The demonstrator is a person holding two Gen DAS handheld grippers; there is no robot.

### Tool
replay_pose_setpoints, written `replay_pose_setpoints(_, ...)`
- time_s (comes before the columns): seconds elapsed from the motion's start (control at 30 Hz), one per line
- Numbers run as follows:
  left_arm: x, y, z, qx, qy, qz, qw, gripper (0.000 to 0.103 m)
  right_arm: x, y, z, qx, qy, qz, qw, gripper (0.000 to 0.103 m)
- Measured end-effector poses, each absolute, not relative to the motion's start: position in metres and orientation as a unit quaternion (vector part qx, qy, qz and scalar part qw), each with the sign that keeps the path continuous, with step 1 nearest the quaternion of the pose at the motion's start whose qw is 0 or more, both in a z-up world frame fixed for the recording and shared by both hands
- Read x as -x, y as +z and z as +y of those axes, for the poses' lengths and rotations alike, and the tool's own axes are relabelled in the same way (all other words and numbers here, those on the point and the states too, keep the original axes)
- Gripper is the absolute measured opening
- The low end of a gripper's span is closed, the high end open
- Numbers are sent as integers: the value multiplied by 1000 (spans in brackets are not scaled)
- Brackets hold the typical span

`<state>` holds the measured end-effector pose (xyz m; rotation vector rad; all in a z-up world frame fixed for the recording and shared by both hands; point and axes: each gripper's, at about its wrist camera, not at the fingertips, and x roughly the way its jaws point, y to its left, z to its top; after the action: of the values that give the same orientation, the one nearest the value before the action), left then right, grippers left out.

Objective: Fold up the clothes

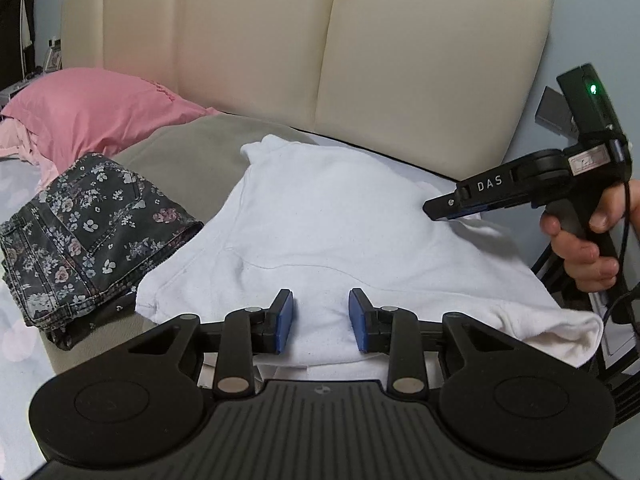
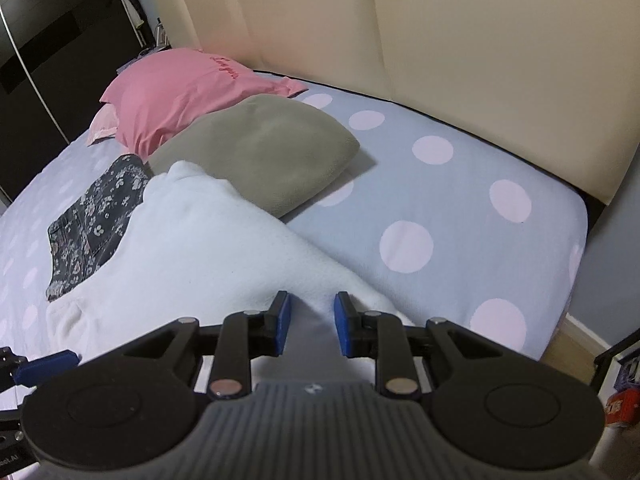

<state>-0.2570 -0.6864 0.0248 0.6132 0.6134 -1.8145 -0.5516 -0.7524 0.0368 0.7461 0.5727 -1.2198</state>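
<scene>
A white garment (image 1: 340, 232) lies folded on the bed, partly over a grey-green pillow (image 1: 192, 148). It also shows in the right wrist view (image 2: 192, 256). My left gripper (image 1: 321, 320) is open, its blue pads just above the garment's near edge. My right gripper (image 2: 311, 322) is open over the garment's right edge. In the left wrist view the right gripper (image 1: 436, 208) reaches in from the right, its tip at the garment's far right side. A folded dark floral denim garment (image 1: 88, 236) lies left of the white one, also seen in the right wrist view (image 2: 100, 216).
A pink pillow (image 2: 188, 92) lies at the back left by the cream headboard (image 2: 440, 52). The grey-green pillow (image 2: 260, 152) sits beside it. The blue polka-dot sheet (image 2: 440, 200) spreads to the right up to the bed edge. A dark wardrobe (image 2: 48, 40) stands at left.
</scene>
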Motion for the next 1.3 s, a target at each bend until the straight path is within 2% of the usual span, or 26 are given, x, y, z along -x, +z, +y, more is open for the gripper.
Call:
replay_pose_setpoints(0.23,252,42,-662,-249,-756,258,547,30,547,73,-702,-312,-559,240,730,28)
replay_pose_setpoints(0.3,253,51,-650,-251,-755,251,551,30,544,85,-682,-308,-558,235,734,33)
replay_pose_setpoints(0.33,253,56,-643,-251,-754,251,553,30,544,91,-672,-308,-558,230,736,42)
replay_pose_setpoints(0.37,253,61,-637,-251,-752,251,555,33,542,96,-663,-308,-557,229,737,45)
replay_pose_setpoints(0.4,254,66,-631,-251,-752,250,556,41,541,100,-653,-306,-556,231,738,45)
replay_pose_setpoints(0.43,255,71,-623,-250,-752,244,559,45,539,105,-643,-303,-555,233,739,45)
replay_pose_setpoints(0.63,261,99,-579,-241,-745,210,586,53,538,129,-585,-288,-563,221,743,53)
replay_pose_setpoints(0.97,269,140,-518,-195,-745,170,616,70,546,156,-501,-243,-594,199,741,59)
replay_pose_setpoints(1.13,272,148,-496,-196,-742,158,622,72,545,157,-458,-213,-607,183,743,59)
replay_pose_setpoints(1.3,271,146,-474,-182,-739,150,631,74,544,152,-420,-187,-621,161,744,65)
